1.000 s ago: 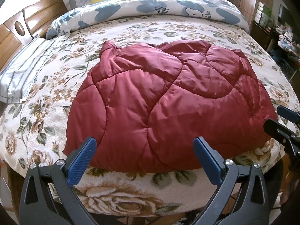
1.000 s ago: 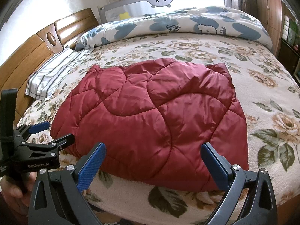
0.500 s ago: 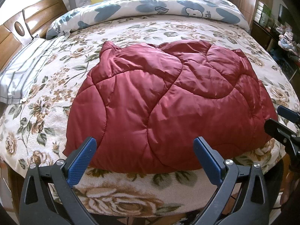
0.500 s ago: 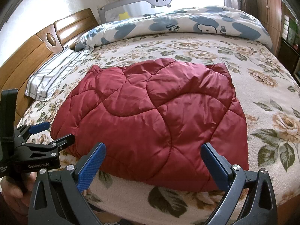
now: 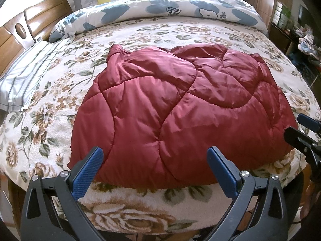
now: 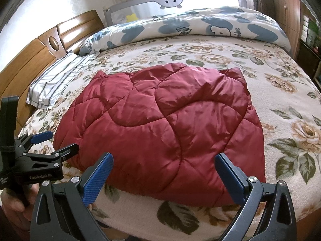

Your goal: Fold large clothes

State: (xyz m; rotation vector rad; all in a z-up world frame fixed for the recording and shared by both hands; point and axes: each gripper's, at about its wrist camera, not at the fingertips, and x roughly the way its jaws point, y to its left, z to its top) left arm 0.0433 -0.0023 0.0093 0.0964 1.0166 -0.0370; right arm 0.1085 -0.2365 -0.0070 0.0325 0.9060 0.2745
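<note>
A dark red quilted padded garment (image 5: 180, 110) (image 6: 164, 128) lies folded into a rough rectangle on the floral bed cover, its near edge close to the bed's front edge. My left gripper (image 5: 155, 168) hangs open just short of that near edge, nothing between its blue pads. My right gripper (image 6: 164, 174) is open too, held before the garment's near right part. The left gripper also shows at the left of the right wrist view (image 6: 54, 143), held by a hand, and the right gripper's fingers (image 5: 301, 132) show at the right edge of the left wrist view.
The floral bed cover (image 5: 140, 217) (image 6: 291, 92) spreads around the garment. A blue-and-white duvet (image 6: 200, 28) is rolled along the far side. A striped pillow (image 6: 54, 84) lies by the wooden headboard (image 6: 30, 64) at left. Wooden cupboards and shelves (image 6: 305, 30) stand at right.
</note>
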